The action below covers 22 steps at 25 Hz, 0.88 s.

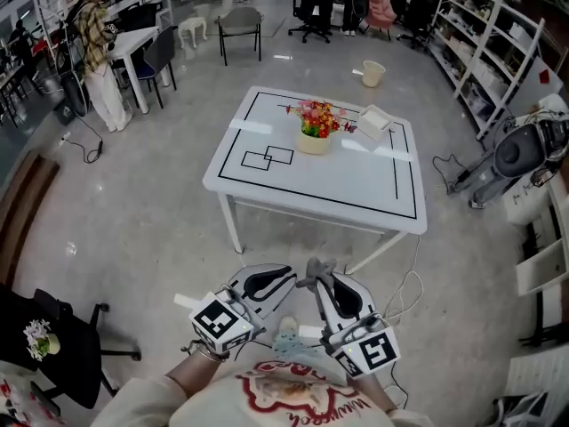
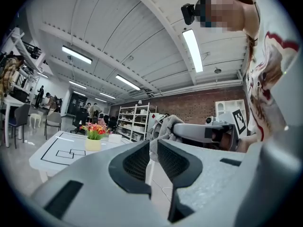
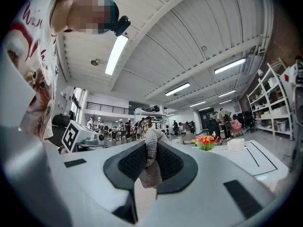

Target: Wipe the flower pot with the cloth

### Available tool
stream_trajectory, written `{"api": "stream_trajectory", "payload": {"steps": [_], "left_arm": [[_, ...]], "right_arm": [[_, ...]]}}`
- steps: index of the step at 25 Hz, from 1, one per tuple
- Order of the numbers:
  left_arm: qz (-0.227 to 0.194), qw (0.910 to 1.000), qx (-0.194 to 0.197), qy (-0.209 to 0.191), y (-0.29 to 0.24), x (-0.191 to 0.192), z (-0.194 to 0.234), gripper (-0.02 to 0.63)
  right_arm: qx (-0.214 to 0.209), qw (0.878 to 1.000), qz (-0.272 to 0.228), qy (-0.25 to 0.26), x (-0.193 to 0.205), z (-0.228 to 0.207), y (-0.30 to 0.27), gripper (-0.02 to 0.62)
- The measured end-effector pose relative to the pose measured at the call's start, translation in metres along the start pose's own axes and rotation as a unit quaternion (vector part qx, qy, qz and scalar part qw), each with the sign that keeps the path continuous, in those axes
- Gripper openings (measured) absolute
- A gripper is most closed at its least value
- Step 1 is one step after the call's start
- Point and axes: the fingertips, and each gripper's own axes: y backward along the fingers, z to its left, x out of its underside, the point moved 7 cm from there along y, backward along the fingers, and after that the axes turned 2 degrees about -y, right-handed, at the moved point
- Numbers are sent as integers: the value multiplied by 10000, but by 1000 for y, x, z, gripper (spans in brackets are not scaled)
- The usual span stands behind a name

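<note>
The cloth (image 3: 149, 176) is clamped in the right hand-held gripper (image 3: 151, 148). The left hand-held gripper (image 2: 153, 148) is held closed, empty.

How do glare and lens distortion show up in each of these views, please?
Head view: bright glare sits in patches on the white table, and edges bow. Left gripper view: a dark round border, with the ceiling lamp blown white. Right gripper view: the same border; the cloth between the jaws looks fairly sharp.
</note>
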Motion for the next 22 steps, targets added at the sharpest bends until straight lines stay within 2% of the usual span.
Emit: {"api": "stream_trajectory", "payload": {"steps": [7, 16, 22], "left_arm": [[-353, 9993, -109, -31, -60, -22, 46, 57], [-278, 9995, -129, -47, -119, -21, 80, 57], [-229, 9993, -299, -83, -134, -22, 93, 57]], "right_arm": [[-164, 9997, -116, 147, -17, -64, -42, 49], [-175, 9997, -54, 180, -17, -127, -66, 49], [-293, 9995, -63, 88, -14, -150, -78, 49]]}}
